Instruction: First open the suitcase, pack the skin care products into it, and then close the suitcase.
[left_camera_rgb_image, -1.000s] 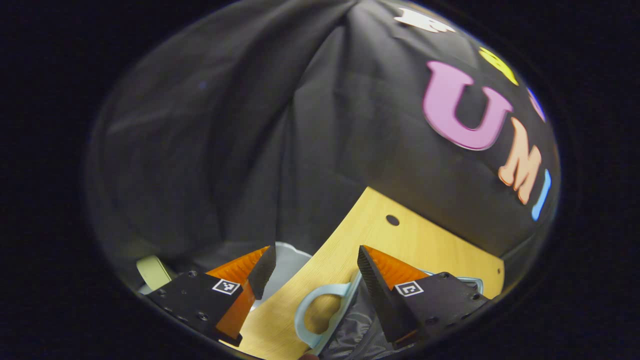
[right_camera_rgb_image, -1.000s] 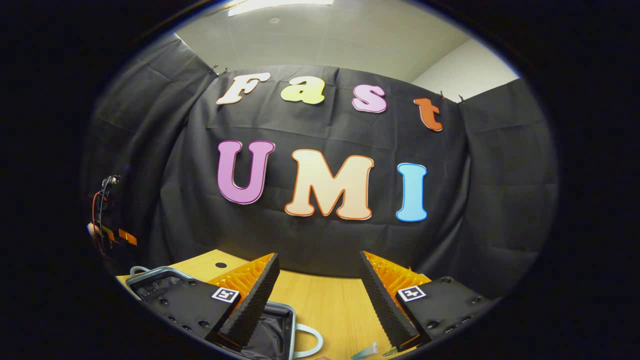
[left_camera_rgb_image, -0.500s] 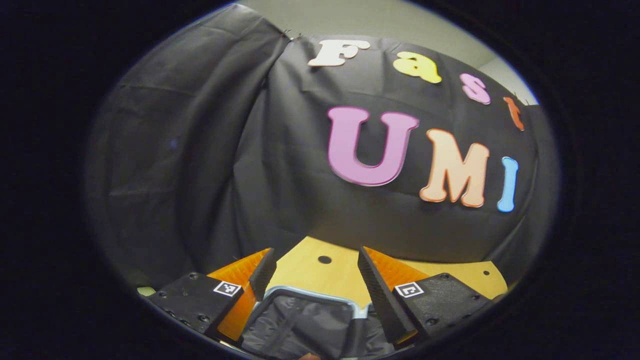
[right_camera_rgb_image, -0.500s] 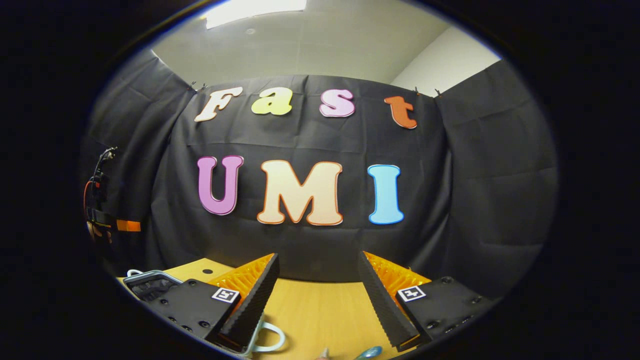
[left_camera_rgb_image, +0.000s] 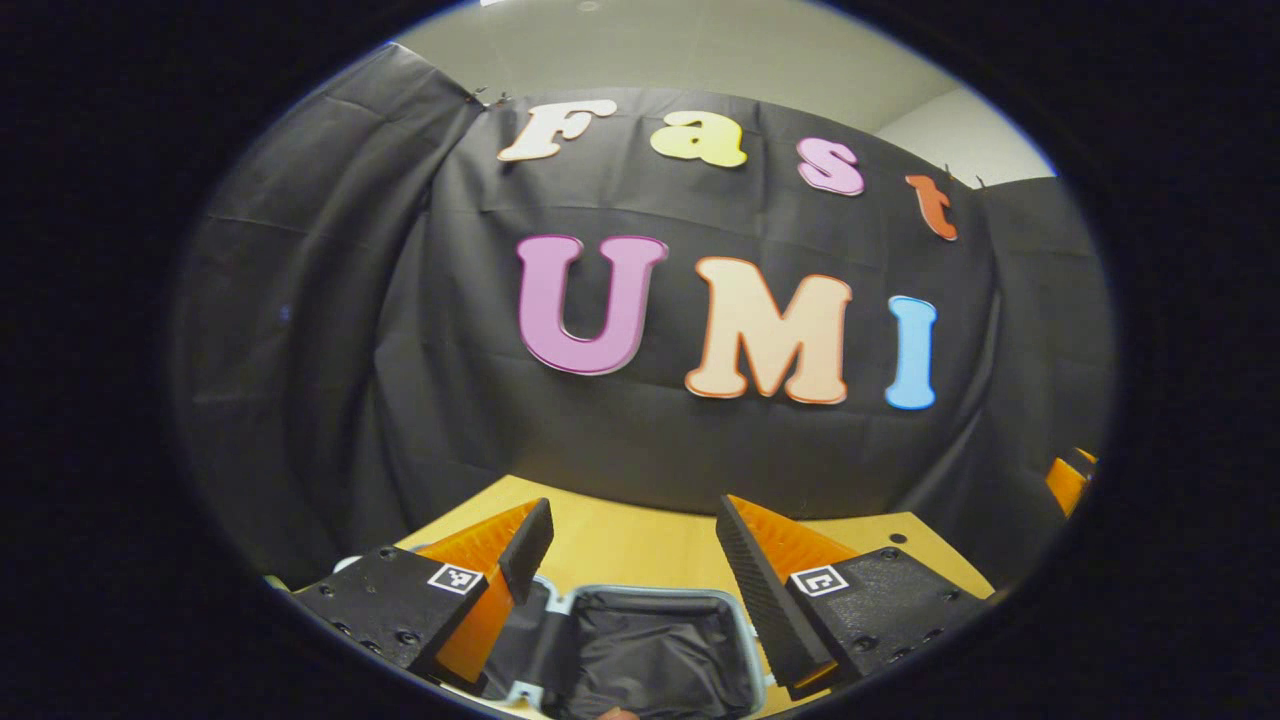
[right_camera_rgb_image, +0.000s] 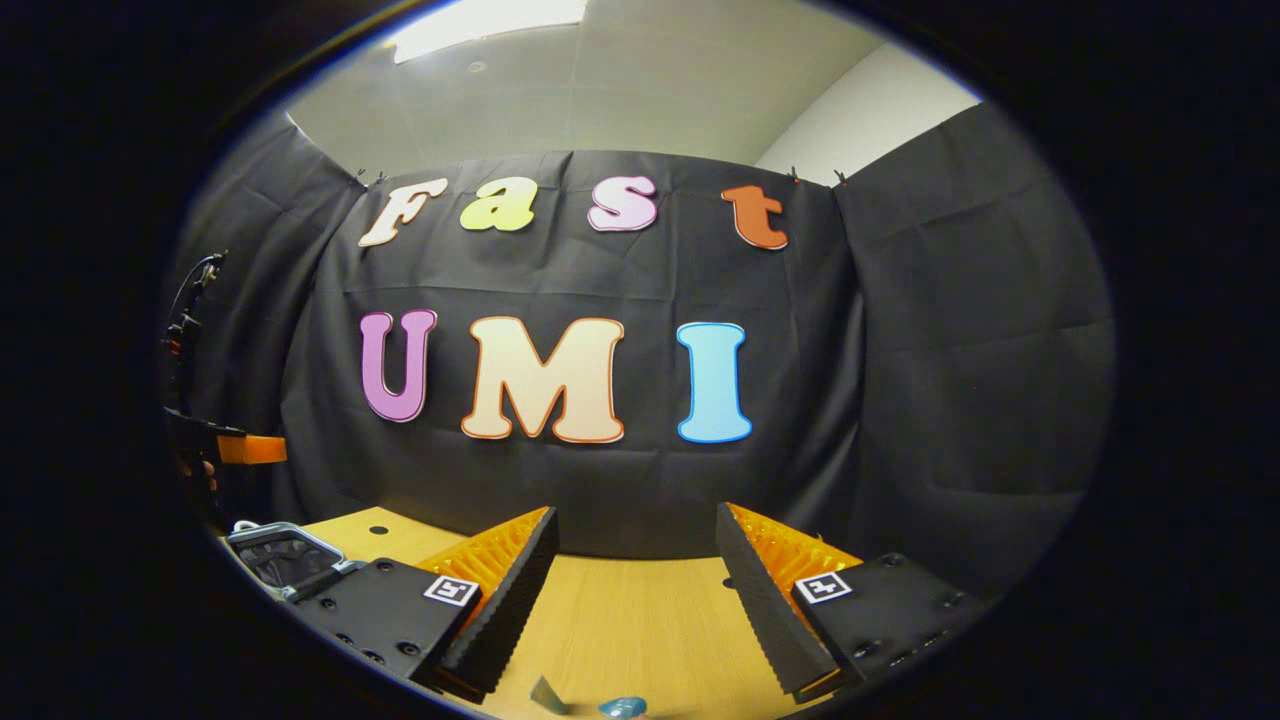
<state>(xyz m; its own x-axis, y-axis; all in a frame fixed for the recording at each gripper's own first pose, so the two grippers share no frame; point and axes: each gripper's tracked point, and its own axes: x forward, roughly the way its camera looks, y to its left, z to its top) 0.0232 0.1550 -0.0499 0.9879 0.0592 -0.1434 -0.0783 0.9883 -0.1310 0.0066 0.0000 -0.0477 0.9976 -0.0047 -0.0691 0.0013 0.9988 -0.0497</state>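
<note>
The suitcase (left_camera_rgb_image: 640, 655) lies open below my left gripper (left_camera_rgb_image: 631, 508), showing its dark lining inside a pale rim. The left gripper is open and holds nothing, and the suitcase interior sits between its fingers in the left gripper view. My right gripper (right_camera_rgb_image: 635, 512) is also open and holds nothing above the wooden table (right_camera_rgb_image: 640, 620). In the right gripper view the suitcase (right_camera_rgb_image: 278, 553) sits at the far left, with the left gripper (right_camera_rgb_image: 225, 450) above it. Two small bluish skin care items (right_camera_rgb_image: 620, 707) peek in at the bottom edge, one of them a flat packet (right_camera_rgb_image: 548, 696).
The wooden table (left_camera_rgb_image: 630, 540) runs back to the black cloth wall and has small round holes near its far edge (right_camera_rgb_image: 379, 530). Part of the right gripper (left_camera_rgb_image: 1068, 478) shows at the right edge of the left gripper view.
The left gripper view has swung right and levelled to face the back wall, so the open suitcase now lies centred between its fingers. The right gripper shifted right, and the suitcase slid leftwards.
</note>
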